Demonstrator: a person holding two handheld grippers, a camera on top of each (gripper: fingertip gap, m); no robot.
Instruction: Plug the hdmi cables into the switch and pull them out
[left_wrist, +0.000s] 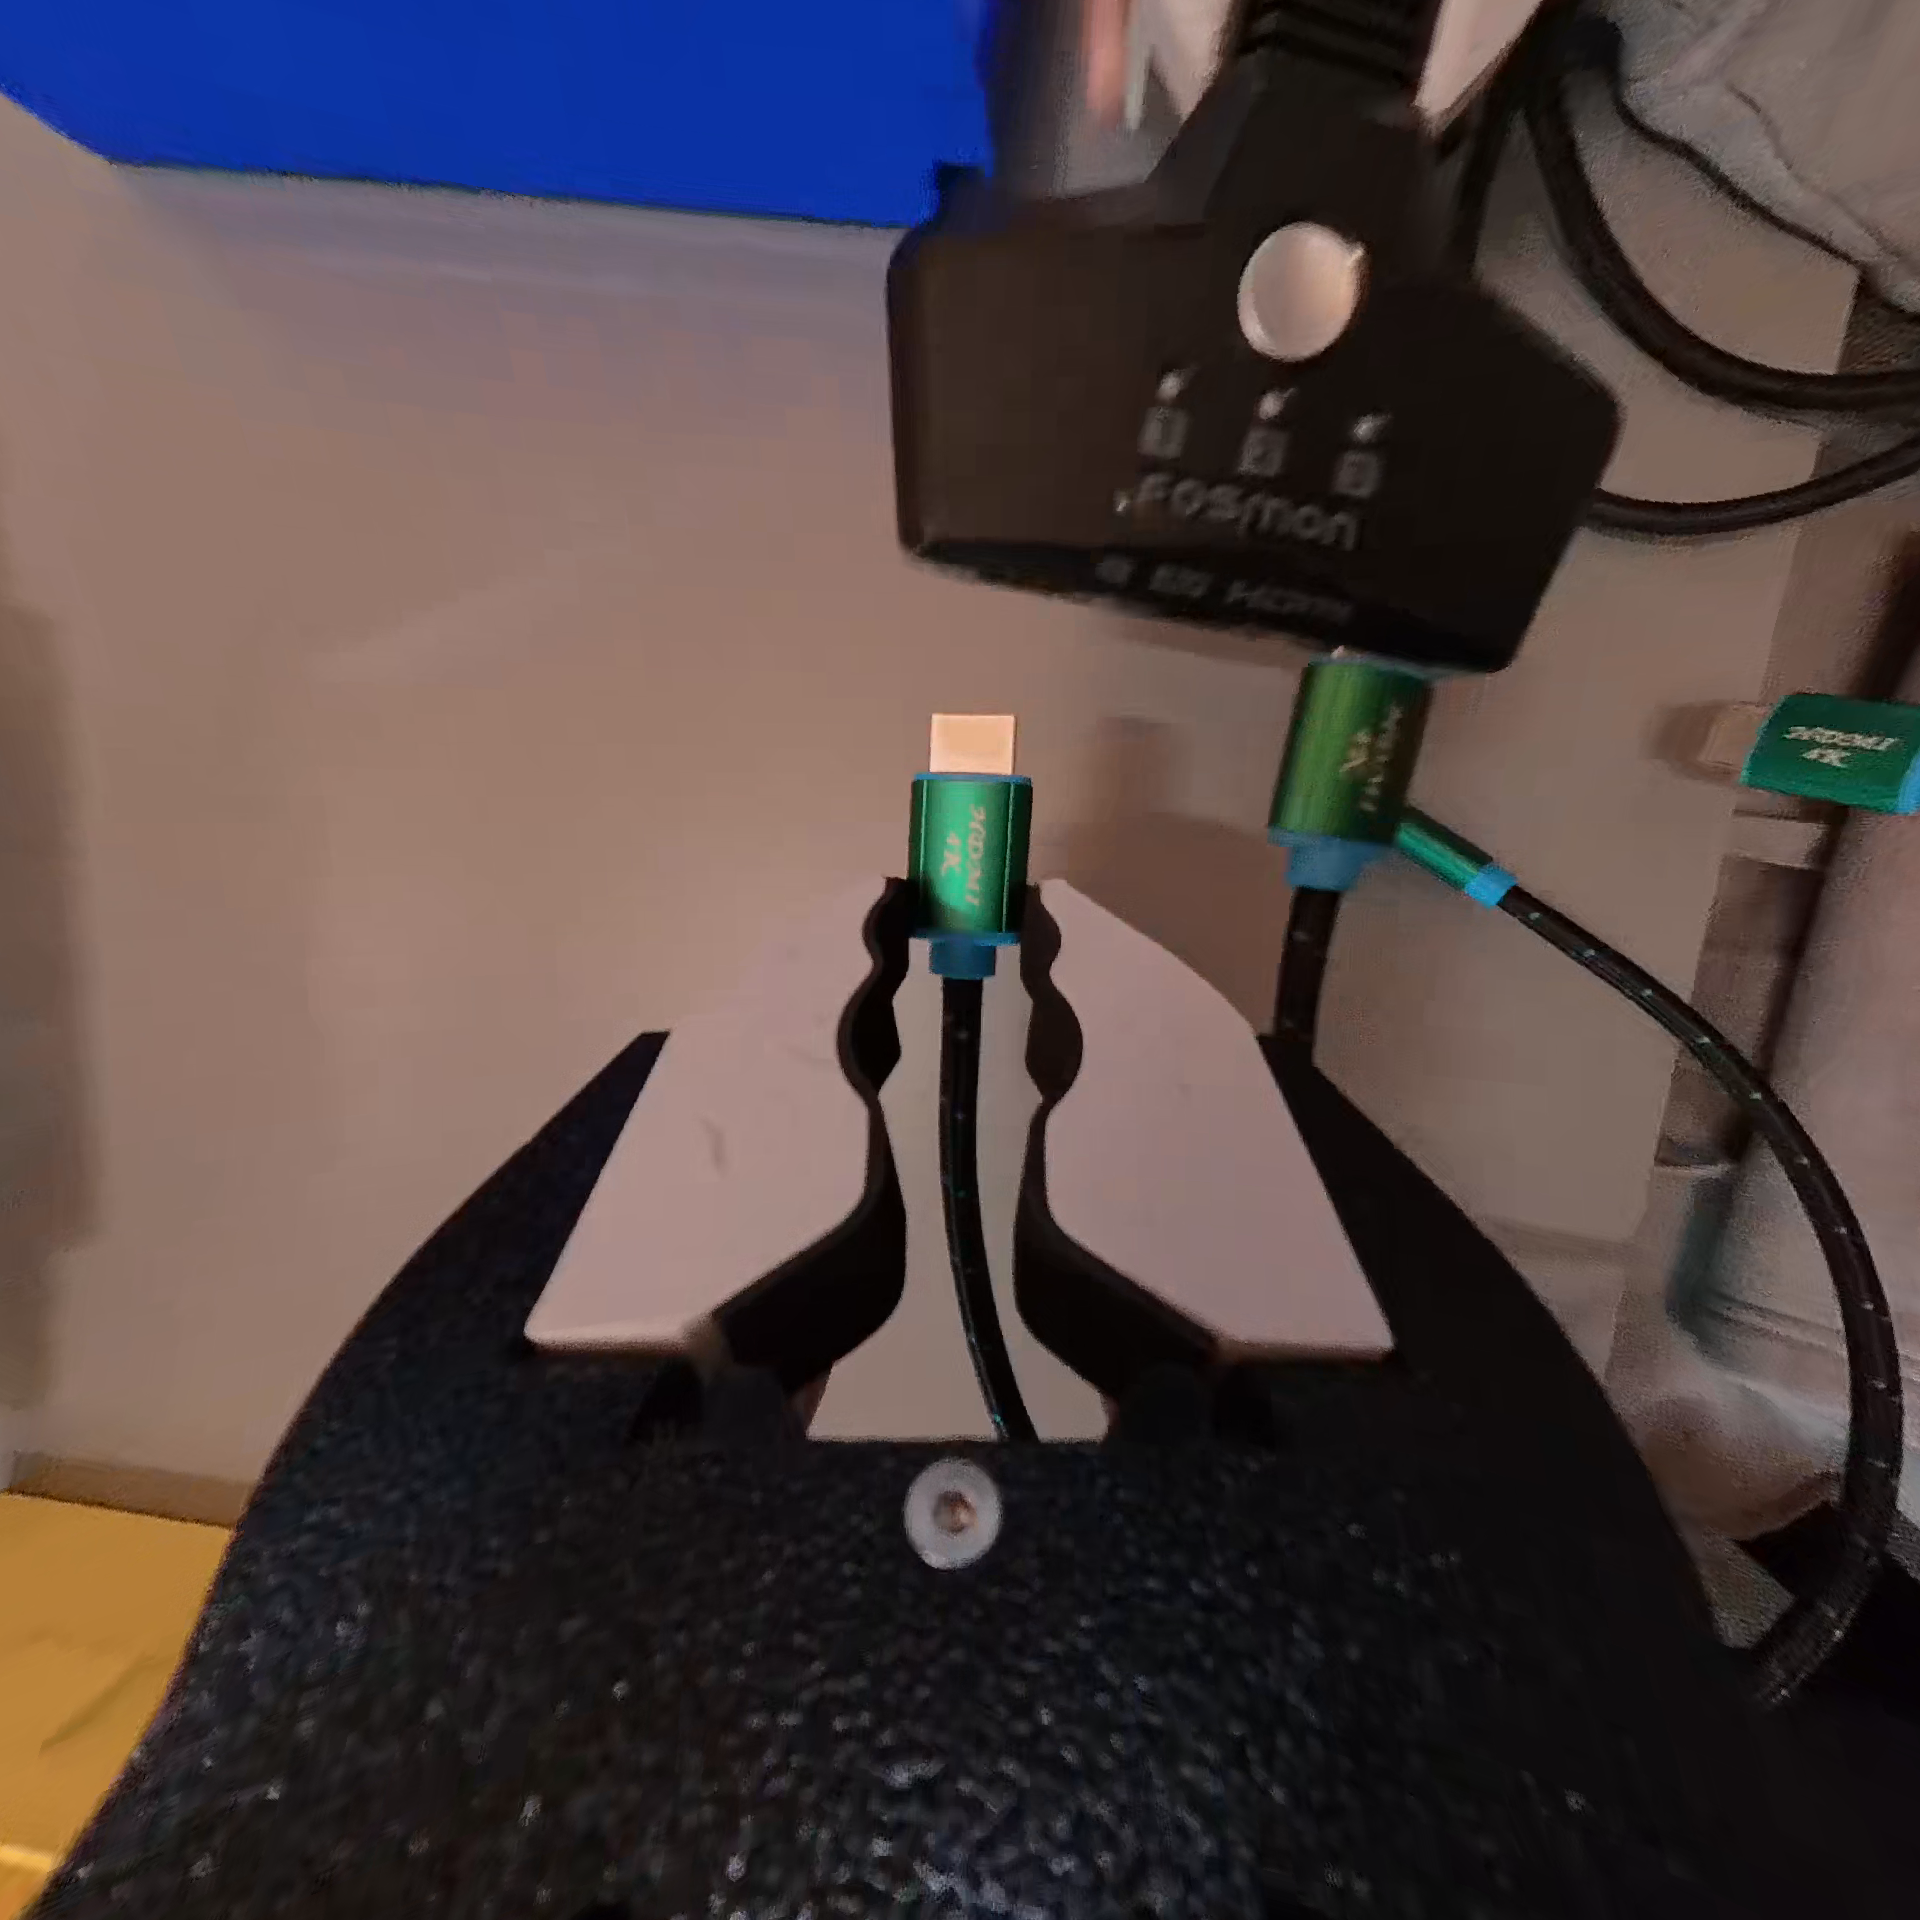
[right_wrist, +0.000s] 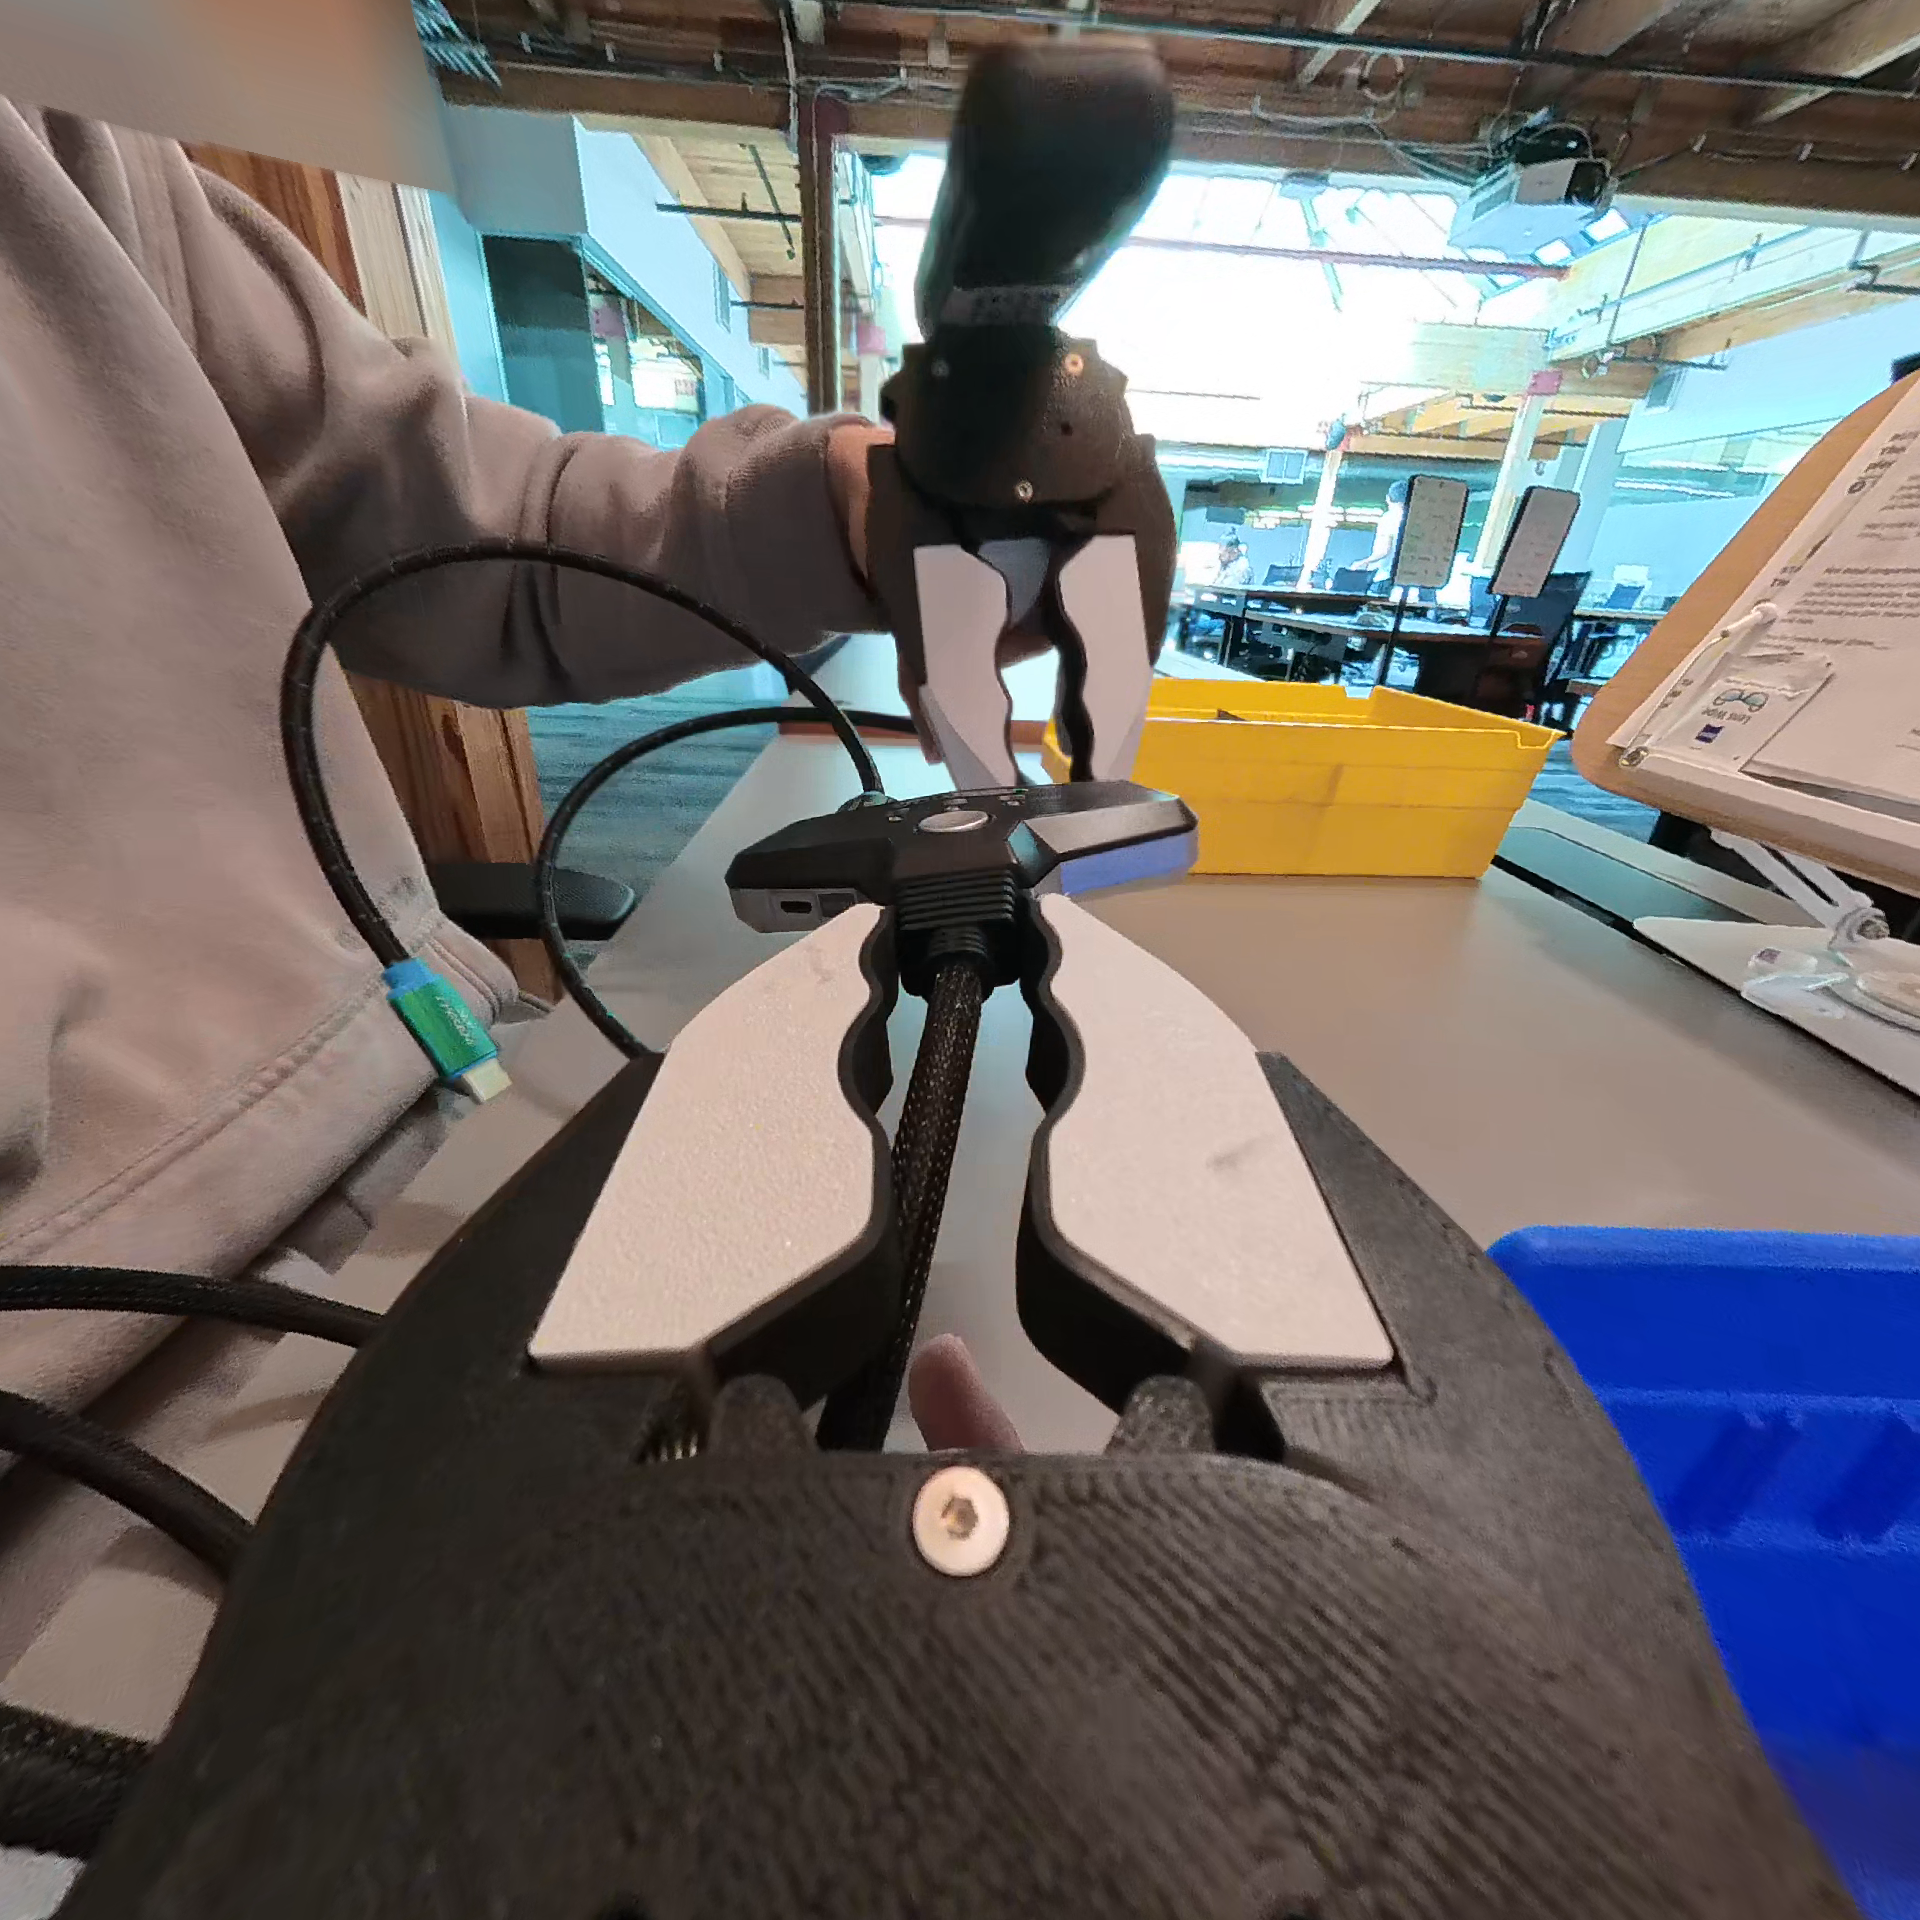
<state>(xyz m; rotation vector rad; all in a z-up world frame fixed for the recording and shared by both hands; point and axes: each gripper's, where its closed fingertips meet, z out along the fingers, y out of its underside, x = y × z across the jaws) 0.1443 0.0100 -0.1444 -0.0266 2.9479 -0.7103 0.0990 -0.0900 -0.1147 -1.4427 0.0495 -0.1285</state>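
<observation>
Green HDMI plug (left_wrist: 968, 871) between left jaws, short of switch (left_wrist: 1247, 416).

Switch (left_wrist: 1236, 416): black, flat, roughly T-shaped, with a round silver button on top, three small indicator marks and pale lettering; a thick black braided lead (right_wrist: 925, 1174) leaves its ribbed neck. It is held off the bench, level, gripped at the neck.

Plug one (left_wrist: 966, 857): green metal shell, blue collar, bright bare connector, black braided cable; unplugged, upright, apart from the switch's port face and to its left.

Plug two (left_wrist: 1340, 764): same make, seated in a switch port.

Plug three (left_wrist: 1834, 753): same make, loose, lying near the bench edge beside the person.
</observation>
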